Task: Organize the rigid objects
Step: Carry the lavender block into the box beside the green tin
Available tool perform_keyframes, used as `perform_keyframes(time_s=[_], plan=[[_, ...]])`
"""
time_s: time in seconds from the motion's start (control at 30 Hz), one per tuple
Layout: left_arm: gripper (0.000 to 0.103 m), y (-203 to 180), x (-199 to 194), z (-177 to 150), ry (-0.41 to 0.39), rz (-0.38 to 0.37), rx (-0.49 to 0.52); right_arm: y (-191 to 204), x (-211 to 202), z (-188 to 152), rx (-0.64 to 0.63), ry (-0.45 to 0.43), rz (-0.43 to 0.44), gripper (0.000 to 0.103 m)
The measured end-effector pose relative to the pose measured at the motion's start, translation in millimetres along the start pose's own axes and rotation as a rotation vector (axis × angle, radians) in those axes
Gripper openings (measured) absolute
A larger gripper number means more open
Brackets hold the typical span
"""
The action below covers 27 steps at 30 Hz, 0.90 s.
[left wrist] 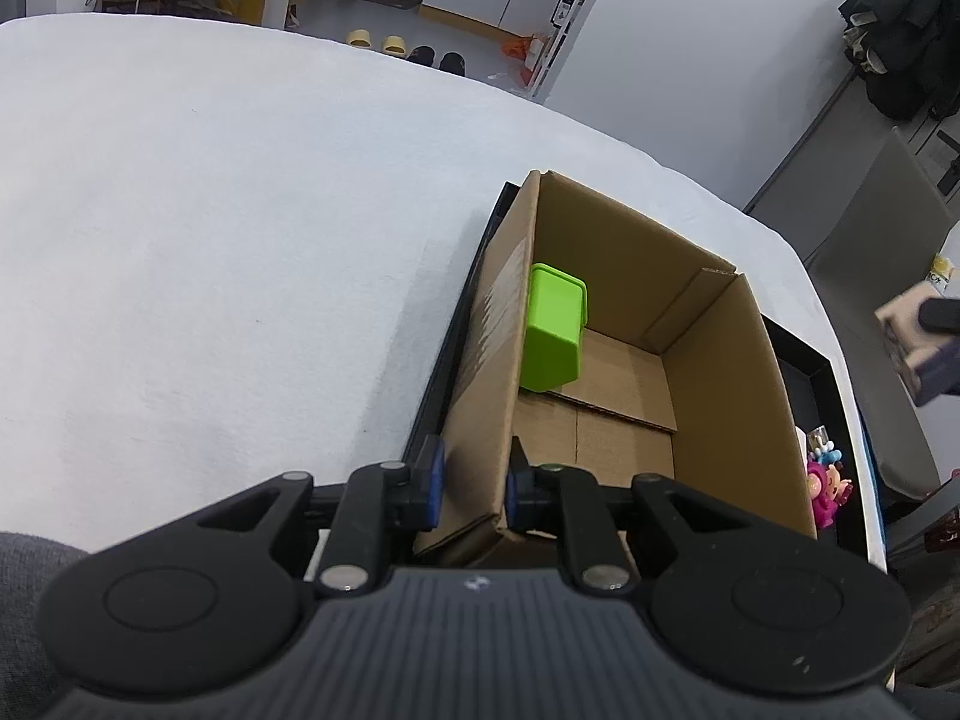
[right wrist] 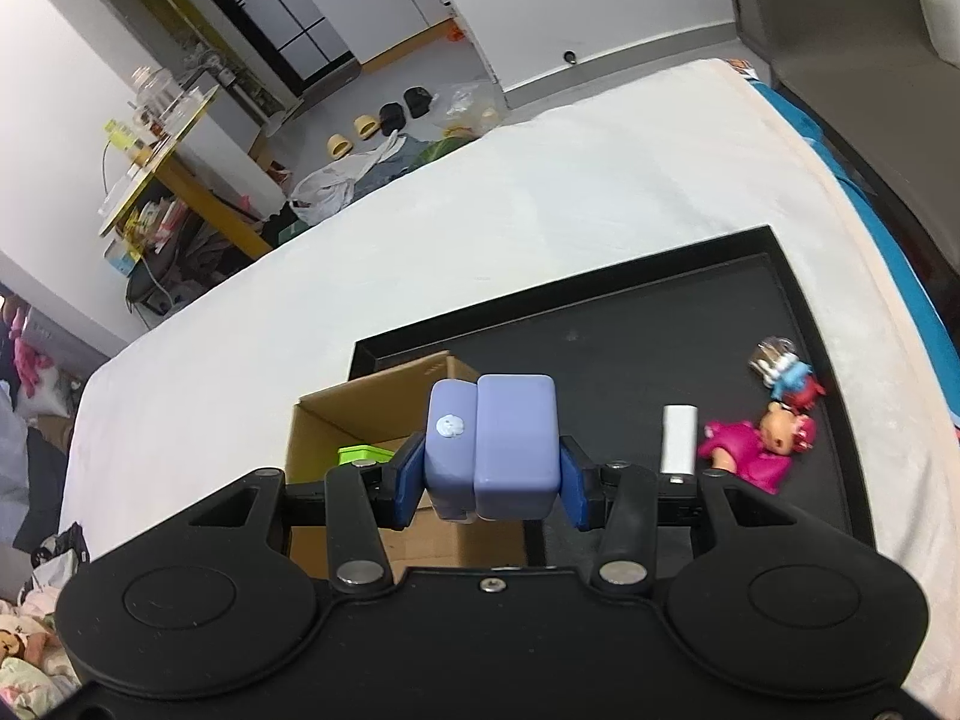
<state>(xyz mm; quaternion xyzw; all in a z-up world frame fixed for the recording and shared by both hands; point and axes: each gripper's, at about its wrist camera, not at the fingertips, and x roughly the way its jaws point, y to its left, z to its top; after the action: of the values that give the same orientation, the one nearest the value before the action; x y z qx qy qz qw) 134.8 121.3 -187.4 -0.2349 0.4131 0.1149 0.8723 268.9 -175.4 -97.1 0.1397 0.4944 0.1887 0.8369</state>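
Two grippers at work: left gripper (left wrist: 474, 489) is clamped on the near wall of the open brown cardboard box (left wrist: 714, 324), steadying it; right gripper (right wrist: 487, 477) is clenched on a lavender blocky plastic toy (right wrist: 495, 444), held above the black tray (right wrist: 630, 324). In the right wrist view the box opening sits lower left of the held toy, so the drop likely goes that way. One lime-green plastic tub (left wrist: 553, 329) lies inside the box, left of centre. Still on the tray, right side: one white cylinder (right wrist: 678, 438), one pink figurine (right wrist: 759, 447), one small blue-and-red figurine (right wrist: 789, 378).
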Motion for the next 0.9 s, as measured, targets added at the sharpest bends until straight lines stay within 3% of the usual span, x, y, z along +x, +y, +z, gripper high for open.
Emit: perform_keyframes(time_s=[0.5,0.9], plan=[[0.019,8.4,-2.0,-1.2,-0.012,-0.049,-0.011,55.4,42.4,-7.0,-0.083,0.060,-0.023,0.044],[0.019,15.0,-1.7,-0.4,-0.015,-0.068,-0.011,76.7,82.5,-12.5,-0.153,0.108,-0.083,0.044]])
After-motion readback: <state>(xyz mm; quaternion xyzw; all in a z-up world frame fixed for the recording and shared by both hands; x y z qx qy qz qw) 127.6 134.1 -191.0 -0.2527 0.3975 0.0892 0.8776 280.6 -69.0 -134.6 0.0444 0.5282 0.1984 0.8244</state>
